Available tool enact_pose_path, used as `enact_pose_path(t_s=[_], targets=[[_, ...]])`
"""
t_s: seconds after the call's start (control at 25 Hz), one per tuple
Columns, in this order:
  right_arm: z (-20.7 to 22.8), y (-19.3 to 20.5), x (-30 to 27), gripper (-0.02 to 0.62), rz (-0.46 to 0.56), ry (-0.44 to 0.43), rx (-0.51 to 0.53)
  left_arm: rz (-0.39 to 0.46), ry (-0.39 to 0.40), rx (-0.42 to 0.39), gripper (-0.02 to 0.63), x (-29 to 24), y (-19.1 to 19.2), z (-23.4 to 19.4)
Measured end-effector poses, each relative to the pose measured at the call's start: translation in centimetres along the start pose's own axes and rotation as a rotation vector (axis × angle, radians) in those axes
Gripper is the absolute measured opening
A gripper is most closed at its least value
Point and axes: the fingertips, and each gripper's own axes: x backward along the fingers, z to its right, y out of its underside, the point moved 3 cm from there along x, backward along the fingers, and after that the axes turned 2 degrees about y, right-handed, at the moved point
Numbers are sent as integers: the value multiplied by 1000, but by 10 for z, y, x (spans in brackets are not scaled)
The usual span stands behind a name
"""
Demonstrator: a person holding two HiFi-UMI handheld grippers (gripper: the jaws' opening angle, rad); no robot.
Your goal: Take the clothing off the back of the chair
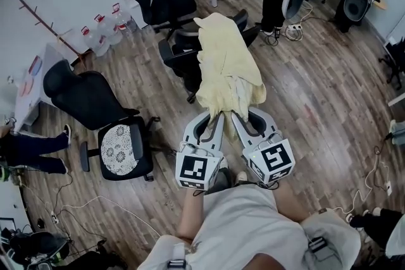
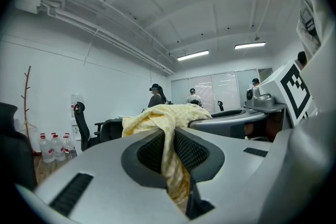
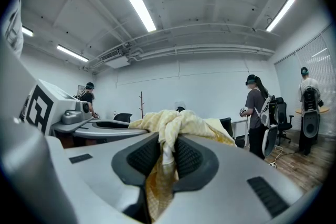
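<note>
Left gripper [image 1: 212,116] and right gripper [image 1: 238,114], both clenched on yellow clothing [image 1: 226,66]
Side by side, jaws pinch its near hem; far end drapes over black chair [image 1: 178,50] back. Grasp looks done; drawing the garment clear of the chair is left.

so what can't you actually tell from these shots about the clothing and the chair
- Chair, head view: the yellow clothing covers its back, so I can't tell whether the cloth rests on it or hangs clear.
- Kind of clothing: bunched up in every view, with no sleeve or collar to make out.
- Chair, both gripper views: hidden behind the cloth pinched in the left tool and the right tool.
</note>
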Motion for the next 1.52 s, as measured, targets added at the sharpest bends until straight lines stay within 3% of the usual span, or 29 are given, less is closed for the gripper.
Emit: enact_pose_path(t_s=[0.84, 1.52], targets=[[-32, 1, 41, 77, 14, -25, 2, 13, -10, -2, 60, 46, 2, 28], [-29, -3, 54, 74, 21, -21, -1, 36, 9, 2, 58, 48, -9, 41]])
